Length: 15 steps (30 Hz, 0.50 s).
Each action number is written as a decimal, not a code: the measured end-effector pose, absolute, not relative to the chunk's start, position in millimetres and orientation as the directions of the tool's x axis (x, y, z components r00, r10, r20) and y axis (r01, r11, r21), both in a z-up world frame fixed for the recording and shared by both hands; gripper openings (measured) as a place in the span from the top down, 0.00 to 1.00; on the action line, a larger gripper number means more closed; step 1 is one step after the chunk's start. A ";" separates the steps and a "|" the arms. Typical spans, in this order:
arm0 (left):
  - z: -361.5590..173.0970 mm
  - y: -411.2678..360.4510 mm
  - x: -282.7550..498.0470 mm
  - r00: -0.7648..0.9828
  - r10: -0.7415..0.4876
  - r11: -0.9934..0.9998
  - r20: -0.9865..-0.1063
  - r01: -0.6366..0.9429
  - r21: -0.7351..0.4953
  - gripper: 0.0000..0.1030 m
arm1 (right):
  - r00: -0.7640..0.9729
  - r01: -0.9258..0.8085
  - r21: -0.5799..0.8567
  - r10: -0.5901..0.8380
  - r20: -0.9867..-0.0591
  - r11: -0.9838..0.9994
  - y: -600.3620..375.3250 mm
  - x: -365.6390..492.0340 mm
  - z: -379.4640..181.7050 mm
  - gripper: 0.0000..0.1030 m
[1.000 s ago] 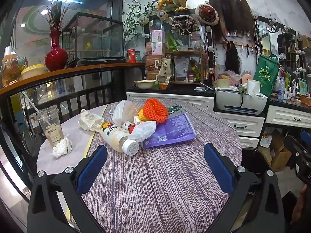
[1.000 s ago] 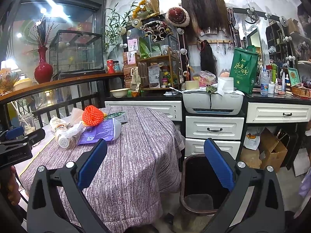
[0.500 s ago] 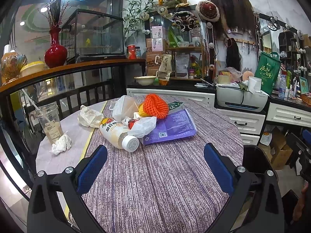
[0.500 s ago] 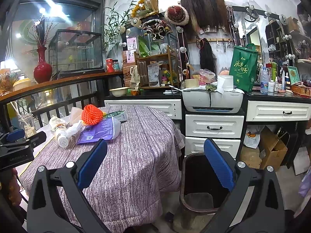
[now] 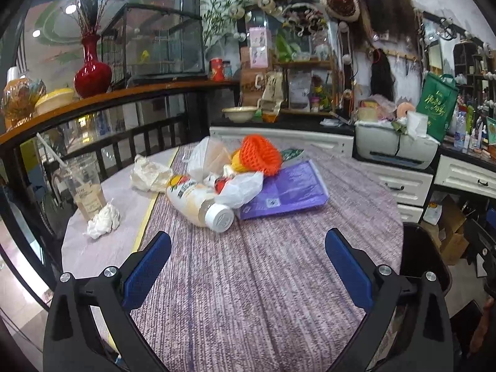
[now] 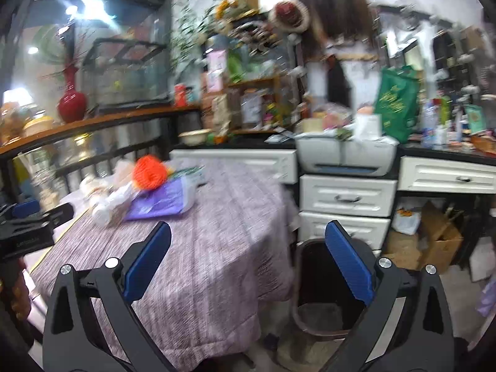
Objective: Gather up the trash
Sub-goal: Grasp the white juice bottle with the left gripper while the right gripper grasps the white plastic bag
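the left gripper point(image 5: 248, 260) hung over the near part of the round table point(image 5: 279, 279), its 2 blue-padded jaws spread wide with nothing between them. ahead lay the trash in a heap: a bottle point(image 5: 198, 203) on its side, white cap toward the camera, a white plastic bag point(image 5: 238, 187) against it, an orange net point(image 5: 260, 155) on top and a purple packet point(image 5: 288, 190) beside. a crumpled tissue point(image 5: 104, 221) sat by a plastic cup point(image 5: 86, 190). the right gripper point(image 6: 248, 260), also spread and empty, hovered between the table edge and a dark bin point(image 6: 322, 294) on the floor; that view was blurred.
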<state>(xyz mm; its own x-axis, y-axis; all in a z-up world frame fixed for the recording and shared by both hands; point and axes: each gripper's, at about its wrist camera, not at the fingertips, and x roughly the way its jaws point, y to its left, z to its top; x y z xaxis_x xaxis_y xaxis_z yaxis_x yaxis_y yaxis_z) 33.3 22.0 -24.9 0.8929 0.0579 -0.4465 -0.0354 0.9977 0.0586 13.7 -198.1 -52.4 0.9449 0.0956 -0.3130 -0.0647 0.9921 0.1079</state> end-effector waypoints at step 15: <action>-23.3 107.2 97.5 0.770 0.125 0.987 -0.626 -0.159 0.001 0.05 | 0.809 -0.216 0.057 0.211 -0.548 0.975 -157.7 102.9 -65.0 0.05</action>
